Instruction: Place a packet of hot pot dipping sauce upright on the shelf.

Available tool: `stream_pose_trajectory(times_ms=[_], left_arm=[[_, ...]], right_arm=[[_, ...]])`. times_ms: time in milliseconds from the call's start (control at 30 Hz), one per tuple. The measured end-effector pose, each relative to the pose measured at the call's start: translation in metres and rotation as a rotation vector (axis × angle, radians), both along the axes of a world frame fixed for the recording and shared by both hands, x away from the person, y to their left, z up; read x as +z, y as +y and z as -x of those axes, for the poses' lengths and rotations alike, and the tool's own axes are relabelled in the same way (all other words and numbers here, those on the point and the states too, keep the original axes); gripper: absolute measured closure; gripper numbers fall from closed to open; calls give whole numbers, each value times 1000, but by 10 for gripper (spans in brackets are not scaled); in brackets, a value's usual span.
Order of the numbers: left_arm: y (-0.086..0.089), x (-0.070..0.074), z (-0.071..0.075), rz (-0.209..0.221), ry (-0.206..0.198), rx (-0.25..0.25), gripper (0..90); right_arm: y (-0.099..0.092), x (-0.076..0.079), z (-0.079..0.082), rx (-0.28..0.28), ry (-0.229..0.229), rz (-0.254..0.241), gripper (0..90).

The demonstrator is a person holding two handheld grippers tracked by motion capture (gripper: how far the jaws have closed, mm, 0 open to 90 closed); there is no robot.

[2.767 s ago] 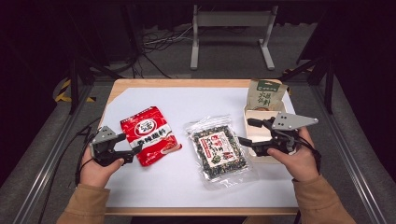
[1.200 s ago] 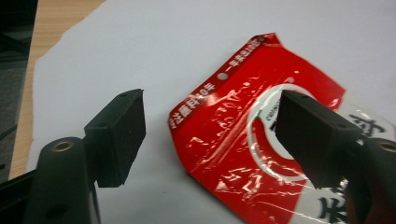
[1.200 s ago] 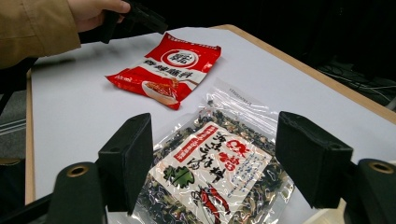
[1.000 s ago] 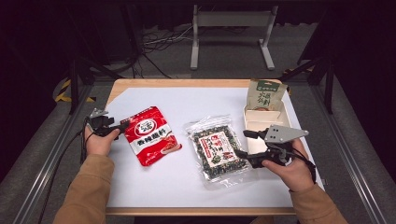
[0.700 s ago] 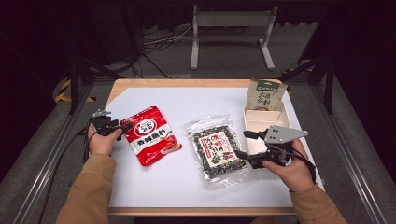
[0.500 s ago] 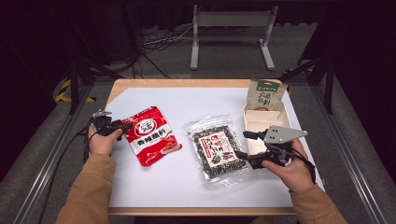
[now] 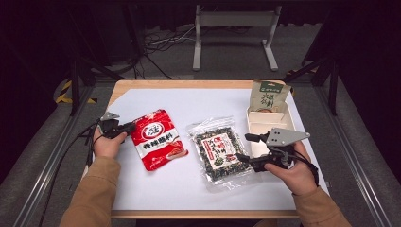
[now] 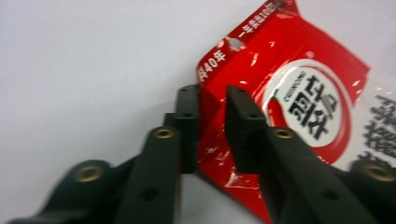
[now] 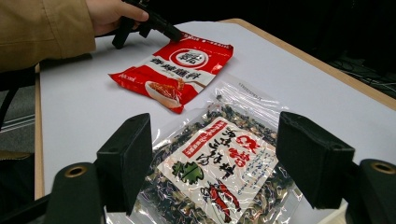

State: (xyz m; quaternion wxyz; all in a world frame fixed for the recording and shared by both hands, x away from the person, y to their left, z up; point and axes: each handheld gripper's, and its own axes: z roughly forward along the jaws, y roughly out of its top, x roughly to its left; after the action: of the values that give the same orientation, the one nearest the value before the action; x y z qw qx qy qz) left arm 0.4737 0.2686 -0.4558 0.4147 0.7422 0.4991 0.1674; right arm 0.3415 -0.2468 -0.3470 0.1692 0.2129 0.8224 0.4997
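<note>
Red snack pouch [image 7: 156, 138] lies on the desk [image 7: 198, 101], long axis diagonal. Left fingers [image 8: 187, 121] have just been closing, pinching its near-left edge; right gripper [image 7: 247, 147] stands released beside the seaweed bag [image 7: 219, 150].

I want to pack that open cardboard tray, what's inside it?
The open cardboard tray holds a green-and-tan snack pouch standing at its far end; the middle looks bare. The right gripper covers its near end.
</note>
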Motion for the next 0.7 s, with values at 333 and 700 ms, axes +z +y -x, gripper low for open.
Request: stream_pose_trajectory(times_ms=[333,700], left_arm=[[-1,5,5,52,5,8,900],[5,31,23,110,-56,-20,900]], right_arm=[[-2,0,0,-4,0,-3,283],[0,0,0,-2,1,-1,287]])
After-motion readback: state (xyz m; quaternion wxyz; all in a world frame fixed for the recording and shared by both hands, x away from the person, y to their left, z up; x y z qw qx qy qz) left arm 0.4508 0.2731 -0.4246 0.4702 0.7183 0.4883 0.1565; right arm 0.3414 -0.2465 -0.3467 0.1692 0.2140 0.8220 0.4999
